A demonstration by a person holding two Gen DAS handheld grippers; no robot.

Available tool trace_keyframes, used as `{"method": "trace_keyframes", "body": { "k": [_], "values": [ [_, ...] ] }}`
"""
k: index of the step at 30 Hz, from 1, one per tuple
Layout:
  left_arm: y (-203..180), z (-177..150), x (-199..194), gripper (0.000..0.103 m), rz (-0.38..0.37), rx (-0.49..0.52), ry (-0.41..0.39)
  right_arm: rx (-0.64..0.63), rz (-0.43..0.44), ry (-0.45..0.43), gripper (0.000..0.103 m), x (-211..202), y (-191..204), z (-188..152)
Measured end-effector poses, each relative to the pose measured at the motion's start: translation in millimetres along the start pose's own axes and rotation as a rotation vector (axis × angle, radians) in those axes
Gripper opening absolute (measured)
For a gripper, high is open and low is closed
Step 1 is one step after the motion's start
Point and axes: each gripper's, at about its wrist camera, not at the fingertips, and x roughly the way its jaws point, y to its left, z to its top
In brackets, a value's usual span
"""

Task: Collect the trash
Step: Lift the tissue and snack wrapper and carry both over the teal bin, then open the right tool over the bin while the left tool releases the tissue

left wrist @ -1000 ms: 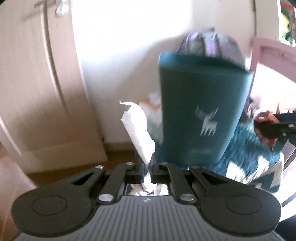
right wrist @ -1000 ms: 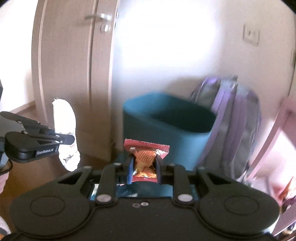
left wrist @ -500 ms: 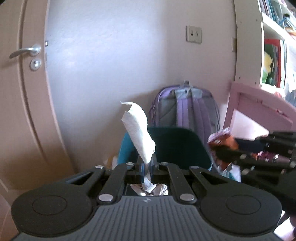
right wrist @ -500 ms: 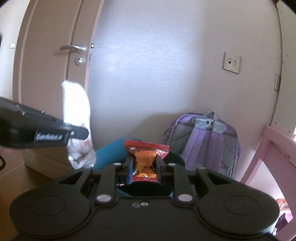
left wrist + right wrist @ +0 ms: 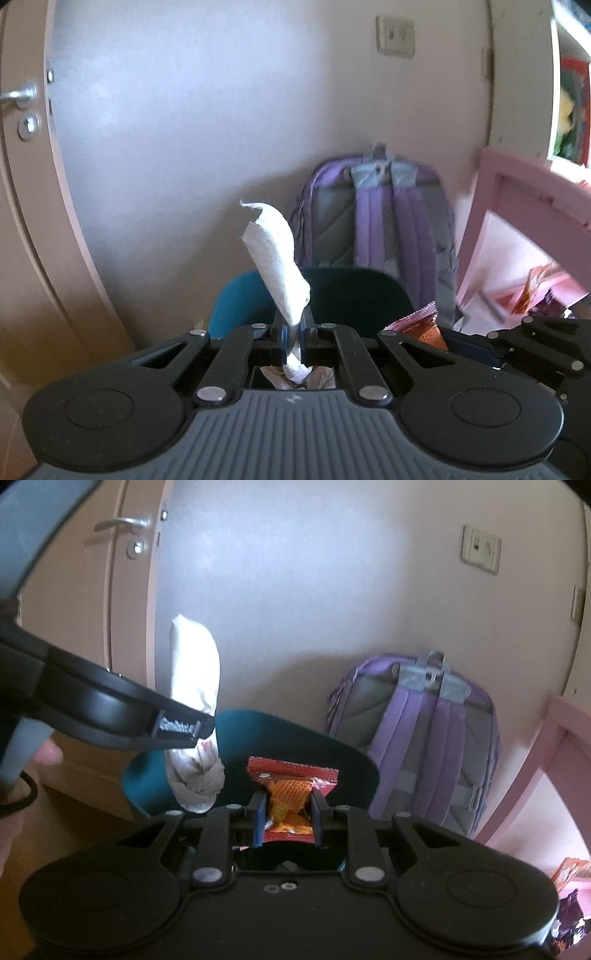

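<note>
My left gripper (image 5: 291, 338) is shut on a white paper tissue (image 5: 275, 258) that sticks up from the jaws. It hangs just above and in front of the open teal trash bin (image 5: 236, 299). My right gripper (image 5: 287, 818) is shut on a red and orange snack wrapper (image 5: 291, 790), also over the bin (image 5: 295, 746). In the right wrist view the left gripper's finger (image 5: 122, 716) reaches in from the left with the tissue (image 5: 195, 686). The wrapper also shows low right in the left wrist view (image 5: 421, 325).
A purple backpack (image 5: 384, 229) leans on the wall right behind the bin. A wooden door (image 5: 26, 184) stands at the left. Pink furniture (image 5: 517, 206) is at the right, with more wrappers (image 5: 569, 867) on the floor by it.
Both grippers have risen and drawn close above the bin's opening, which was seen from the side a second ago. Each still holds its piece of trash.
</note>
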Motion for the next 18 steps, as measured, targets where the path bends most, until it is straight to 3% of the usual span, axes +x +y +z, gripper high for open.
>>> {"method": "trace_keyframes", "body": {
  "k": [13, 18],
  "values": [
    [-0.4, -20.2, 85.1, 0.006, 0.014, -0.05, 0.257, -0.001, 0.057, 0.091, 0.024, 29.9, -3.2, -9.4],
    [-5.5, -29.3, 97.8, 0.006, 0.017, -0.036, 0.297, -0.005, 0.059, 0.102, 0.028, 32.0, -5.0, -10.8]
  ]
}}
